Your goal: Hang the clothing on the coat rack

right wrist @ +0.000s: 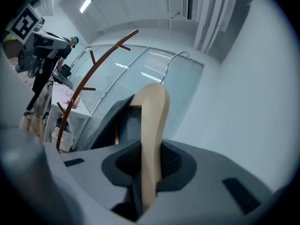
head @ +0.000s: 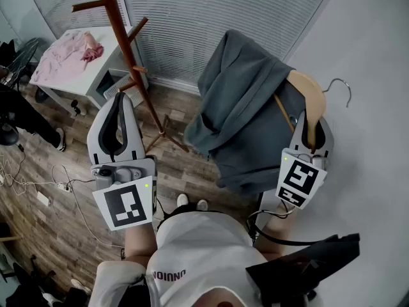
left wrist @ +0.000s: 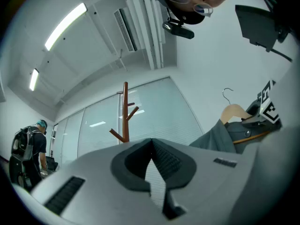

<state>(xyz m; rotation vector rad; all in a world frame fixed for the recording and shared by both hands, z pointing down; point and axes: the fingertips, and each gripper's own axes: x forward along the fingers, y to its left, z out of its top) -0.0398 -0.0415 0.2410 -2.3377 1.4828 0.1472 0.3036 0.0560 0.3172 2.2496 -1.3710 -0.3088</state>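
Clothing point(head: 243, 107) hangs on a wooden hanger point(head: 308, 89) pinched in the right gripper point(head: 312, 123) — the left gripper point(head: 121, 100) is pressed together, empty.

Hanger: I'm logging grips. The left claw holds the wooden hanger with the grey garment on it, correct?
No, it is the right claw that holds the wooden hanger with the grey garment on it; the right gripper view shows this.

The left gripper point(head: 121, 100) tilts slightly upward, its jaws together with nothing between them. The right gripper point(head: 311, 125) is level, its jaws clamped on the wooden hanger point(head: 308, 89).
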